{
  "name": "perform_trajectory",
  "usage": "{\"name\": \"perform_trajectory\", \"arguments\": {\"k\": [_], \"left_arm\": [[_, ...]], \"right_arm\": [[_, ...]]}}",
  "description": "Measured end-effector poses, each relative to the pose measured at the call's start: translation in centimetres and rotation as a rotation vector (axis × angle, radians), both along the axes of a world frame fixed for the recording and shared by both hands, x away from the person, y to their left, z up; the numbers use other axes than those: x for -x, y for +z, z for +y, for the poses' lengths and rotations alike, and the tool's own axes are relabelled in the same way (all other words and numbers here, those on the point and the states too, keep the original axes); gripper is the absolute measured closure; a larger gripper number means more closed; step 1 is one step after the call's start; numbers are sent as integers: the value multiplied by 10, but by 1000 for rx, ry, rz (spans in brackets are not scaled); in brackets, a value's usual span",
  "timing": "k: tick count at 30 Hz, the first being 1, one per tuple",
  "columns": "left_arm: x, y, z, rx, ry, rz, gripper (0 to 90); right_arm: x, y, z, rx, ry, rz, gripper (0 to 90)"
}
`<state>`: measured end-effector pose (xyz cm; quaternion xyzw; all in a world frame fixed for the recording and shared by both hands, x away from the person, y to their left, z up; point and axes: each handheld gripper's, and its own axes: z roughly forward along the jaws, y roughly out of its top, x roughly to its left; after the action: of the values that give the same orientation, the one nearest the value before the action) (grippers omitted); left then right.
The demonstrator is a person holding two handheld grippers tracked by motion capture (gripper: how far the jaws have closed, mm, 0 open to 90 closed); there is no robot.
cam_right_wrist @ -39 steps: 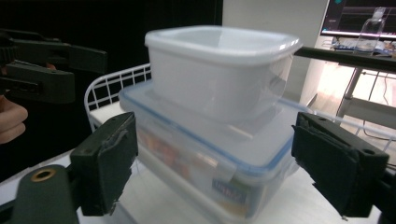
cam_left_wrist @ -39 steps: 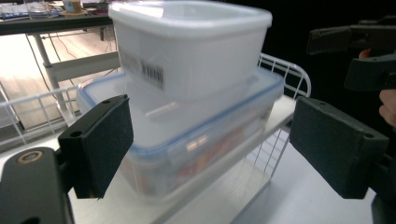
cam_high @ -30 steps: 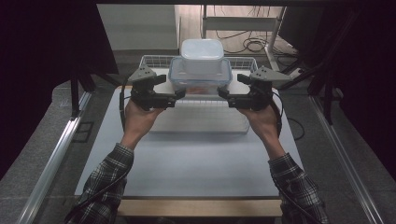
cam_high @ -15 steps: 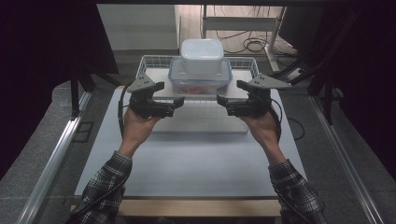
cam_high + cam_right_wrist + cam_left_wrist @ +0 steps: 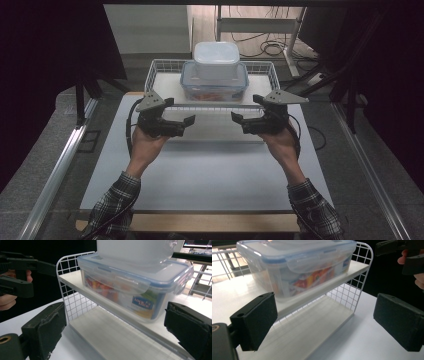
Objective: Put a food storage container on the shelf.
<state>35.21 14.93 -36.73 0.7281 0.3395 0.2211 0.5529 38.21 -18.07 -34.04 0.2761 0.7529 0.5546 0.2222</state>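
**Stacked boxes on wire rack, both grippers empty**

Clear plastic box (image 5: 214, 82), rectangular, rounded corners, blue-trimmed snap lid with side clips; colourful packets show through its walls. It sits on the top shelf of a white wire rack (image 5: 161, 70): thin grid mesh sides, flat pale shelf boards, a second board below. A smaller frosted white tub (image 5: 216, 60), softly rounded, stands on the box's lid.

Left gripper (image 5: 188, 121) and right gripper (image 5: 236, 119) face each other in front of the rack, below the top shelf, well apart from the box. Jaws of both have just been opening; they stand wide with nothing between them. Pads are matte black, blocky, slightly rough at the edges.

Table (image 5: 210, 170): smooth white mat over a wooden edge. Dark curtains flank it; cables lie on the floor behind. Plaid sleeves (image 5: 115, 200) enter below.
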Motion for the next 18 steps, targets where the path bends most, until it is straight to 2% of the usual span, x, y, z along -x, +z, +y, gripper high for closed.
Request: {"name": "perform_trajectory", "arguments": {"k": [3,10,12,15,18], "left_arm": [[4,-7,2,14,-3,7,44],[6,-29,7,6,15,41,43],[5,-35,8,-14,13,67,43],[5,-40,7,-26,15,84,44],[7,-46,5,-56,16,93,43]], "right_arm": [[2,-5,-2,-3,3,7,38],[5,-20,-7,20,0,29,27],[6,-25,-9,23,-3,34,26],[5,-31,-11,44,-8,50,25],[5,-36,-14,48,-15,60,25]]}}
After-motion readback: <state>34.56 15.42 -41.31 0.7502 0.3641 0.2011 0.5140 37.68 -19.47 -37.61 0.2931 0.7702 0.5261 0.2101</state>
